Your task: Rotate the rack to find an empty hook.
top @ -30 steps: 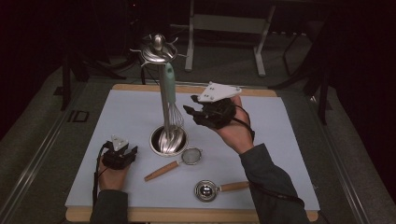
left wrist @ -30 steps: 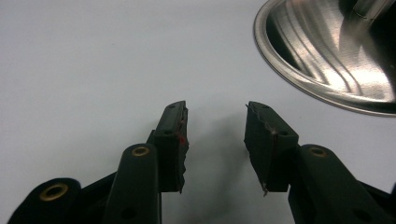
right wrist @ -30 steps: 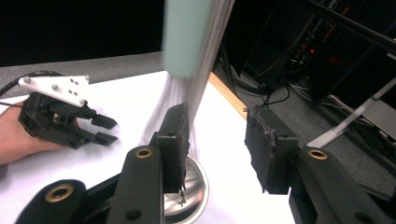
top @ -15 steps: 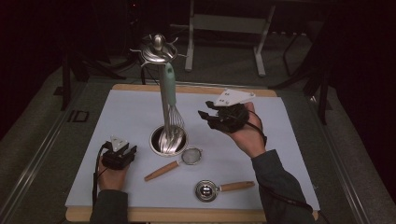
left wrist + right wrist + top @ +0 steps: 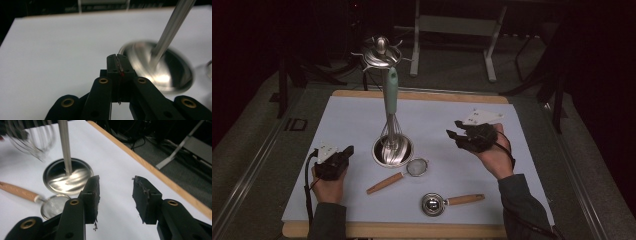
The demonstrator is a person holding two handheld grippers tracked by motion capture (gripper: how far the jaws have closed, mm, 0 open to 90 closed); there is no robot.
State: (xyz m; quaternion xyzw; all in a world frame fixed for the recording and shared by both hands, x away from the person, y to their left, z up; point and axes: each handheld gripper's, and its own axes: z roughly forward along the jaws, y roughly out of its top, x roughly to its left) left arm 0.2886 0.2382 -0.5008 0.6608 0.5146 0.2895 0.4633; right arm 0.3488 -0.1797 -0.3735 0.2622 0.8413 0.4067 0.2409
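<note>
On the white mat (image 5: 362,125) that covers the wooden table (image 5: 422,95), my left gripper (image 5: 343,154) sits at the near left, and its jaws have just been closing: in the left gripper view the two pads meet flat against each other with nothing between them (image 5: 119,65). Just right of it stands the utensil stand's round steel base (image 5: 393,150), its pole rising to a crown of hooks at the far side. A whisk (image 5: 391,107) with a pale green handle hangs from that crown, its wires down over the base.

My right gripper (image 5: 457,129) is at the right of the mat, well apart from the stand, pointing left toward it. Its jaws have just been opening further; the right gripper view shows them standing wide with only bare mat in the gap (image 5: 115,195), so I grip nothing there.

Near the base, toward me, lies a small mesh strainer (image 5: 404,172) with a wooden handle pointing near-left. Nearer still, at the mat's near edge, lies a steel measuring scoop (image 5: 449,202) with a wooden handle pointing right. Neither gripper touches either of them.
</note>
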